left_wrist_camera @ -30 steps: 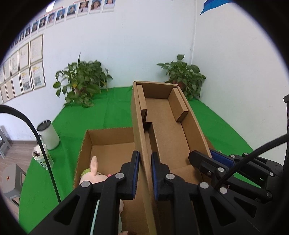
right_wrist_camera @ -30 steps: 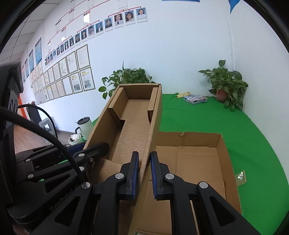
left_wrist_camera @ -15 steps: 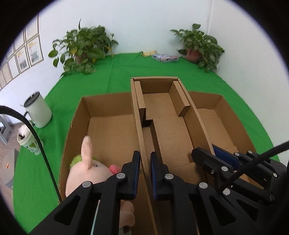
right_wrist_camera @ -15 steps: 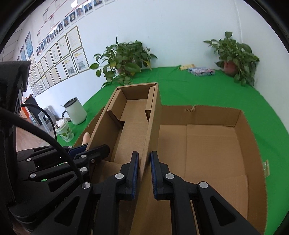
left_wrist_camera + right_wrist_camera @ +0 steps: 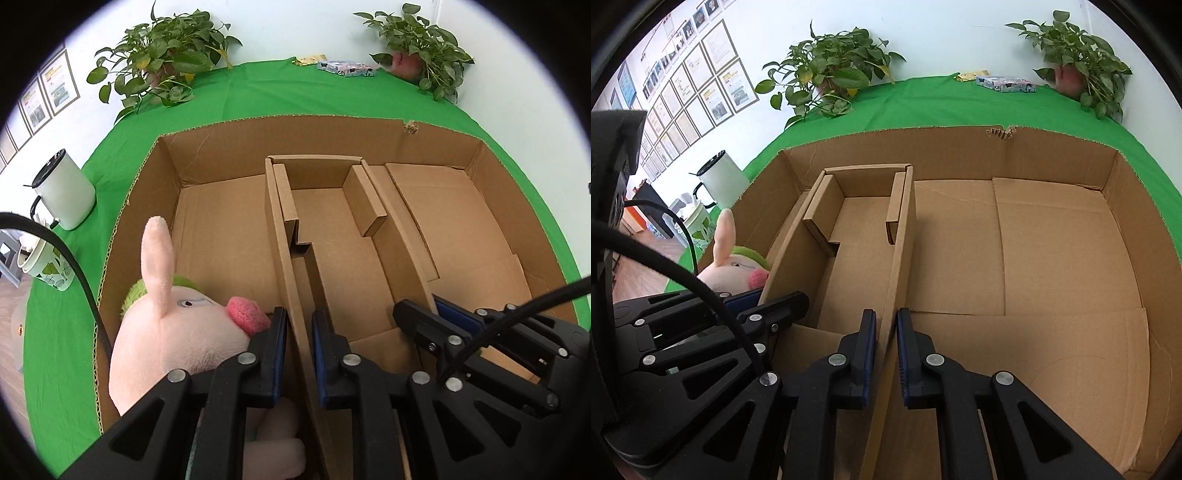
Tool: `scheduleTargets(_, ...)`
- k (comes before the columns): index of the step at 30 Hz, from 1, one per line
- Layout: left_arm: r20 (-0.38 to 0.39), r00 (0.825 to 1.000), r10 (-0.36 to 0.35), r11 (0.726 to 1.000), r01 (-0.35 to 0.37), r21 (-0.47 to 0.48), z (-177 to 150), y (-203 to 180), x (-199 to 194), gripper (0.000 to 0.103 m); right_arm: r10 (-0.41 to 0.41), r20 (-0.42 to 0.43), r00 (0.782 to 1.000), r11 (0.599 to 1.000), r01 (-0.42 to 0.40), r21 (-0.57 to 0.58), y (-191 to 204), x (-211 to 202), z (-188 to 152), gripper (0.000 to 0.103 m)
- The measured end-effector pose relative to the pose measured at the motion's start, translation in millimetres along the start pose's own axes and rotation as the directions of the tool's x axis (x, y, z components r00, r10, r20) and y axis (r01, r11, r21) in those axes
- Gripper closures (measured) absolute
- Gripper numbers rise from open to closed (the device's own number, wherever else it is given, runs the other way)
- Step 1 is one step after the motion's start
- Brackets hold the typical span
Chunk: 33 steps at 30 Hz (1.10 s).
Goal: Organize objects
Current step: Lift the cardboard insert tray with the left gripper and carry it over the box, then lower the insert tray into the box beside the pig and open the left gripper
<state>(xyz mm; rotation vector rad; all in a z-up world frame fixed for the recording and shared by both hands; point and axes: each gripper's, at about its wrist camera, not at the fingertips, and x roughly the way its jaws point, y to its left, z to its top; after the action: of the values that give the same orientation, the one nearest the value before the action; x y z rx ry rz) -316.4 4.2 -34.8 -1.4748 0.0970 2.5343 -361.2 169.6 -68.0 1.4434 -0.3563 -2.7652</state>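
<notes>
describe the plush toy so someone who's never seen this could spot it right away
Start at the big open cardboard box on the green cloth. A narrow cardboard tray stands inside it; the plush toy lies in the box to the tray's left. It is the only soft thing there: pale pink, one upright ear, green hair and a red snout.

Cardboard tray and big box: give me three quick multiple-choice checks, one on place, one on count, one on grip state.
1. The plush pig lies
A. inside the tray
B. in the big box, left of the tray
C. on the green cloth

2. Potted plants in the right wrist view:
A. one
B. two
C. three

3. The right gripper is
A. shut on the cardboard tray wall
B. open above it
C. holding the pig

Answers: B, it rests beside the tray's left wall; B, one at each back corner; A, both pads flank the wall edge.
</notes>
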Motion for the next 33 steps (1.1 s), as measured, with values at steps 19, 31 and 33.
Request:
scheduleTargets(19,0.153,0.988,-0.031,0.996,0.044,-0.078,-35.4,37.0,-77.8,0.083,-0.169,-0.063,0.984,0.979,0.16,-0.126,39.8,5.4,9.8,0.096)
scheduleTargets(31,0.355,0.932,0.069,0.99,-0.02,-0.14,-73.8,41.9,-122.1,0.039,-0.106,0.031,0.994,0.99,0.109,-0.087,33.0,-24.8,-0.4,0.067)
scheduleTargets(33,0.403,0.91,0.099,0.988,-0.041,-0.15,-81.6,37.6,-133.4,0.025,-0.106,0.092,0.99,0.986,0.116,-0.117,35.7,-49.3,-8.1,0.051)
